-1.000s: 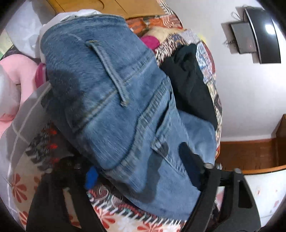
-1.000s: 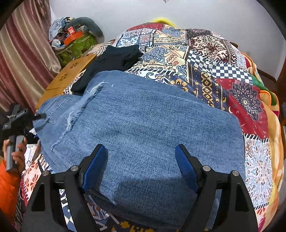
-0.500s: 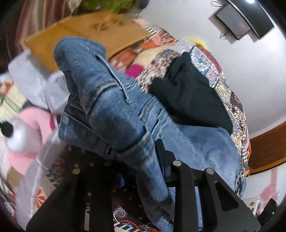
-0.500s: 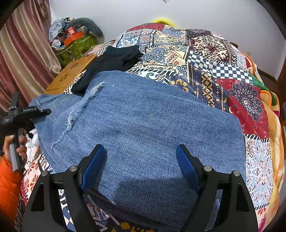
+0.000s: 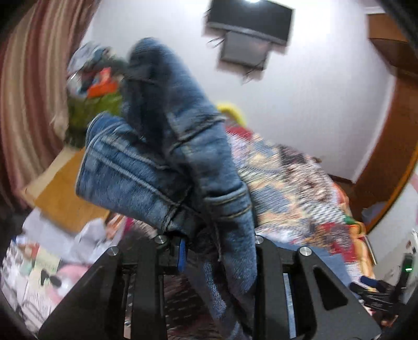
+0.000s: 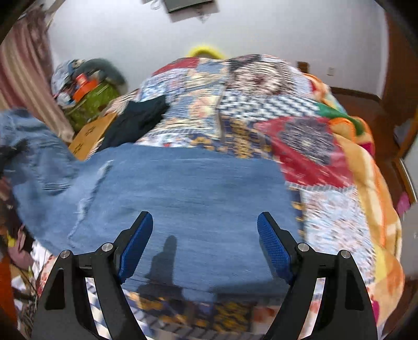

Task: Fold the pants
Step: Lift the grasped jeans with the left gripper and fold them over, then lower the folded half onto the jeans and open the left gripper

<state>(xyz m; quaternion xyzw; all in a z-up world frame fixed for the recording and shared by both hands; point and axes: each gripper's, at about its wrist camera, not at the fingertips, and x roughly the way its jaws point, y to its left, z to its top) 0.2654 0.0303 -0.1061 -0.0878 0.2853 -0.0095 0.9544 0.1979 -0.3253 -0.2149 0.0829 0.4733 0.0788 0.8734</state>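
A pair of blue jeans point(image 6: 183, 188) lies across the patchwork quilt point(image 6: 300, 109) on the bed. My left gripper point(image 5: 209, 243) is shut on the waistband end of the jeans point(image 5: 167, 157) and holds it lifted off the bed, the denim bunched over the fingers. In the right wrist view that raised end point(image 6: 34, 146) shows at the far left. My right gripper point(image 6: 205, 243) is open and empty, hovering just above the flat folded part of the jeans.
A black garment point(image 6: 135, 120) lies on the quilt behind the jeans. A cardboard box point(image 5: 62, 191) and a green bag with clutter point(image 6: 88, 96) stand left of the bed. A wall-mounted screen point(image 5: 248, 23) hangs on the white wall.
My left gripper closed on the waistband end of the jeans and lifted it up off the bed. My right gripper stayed open and tilted up slightly over the folded part.
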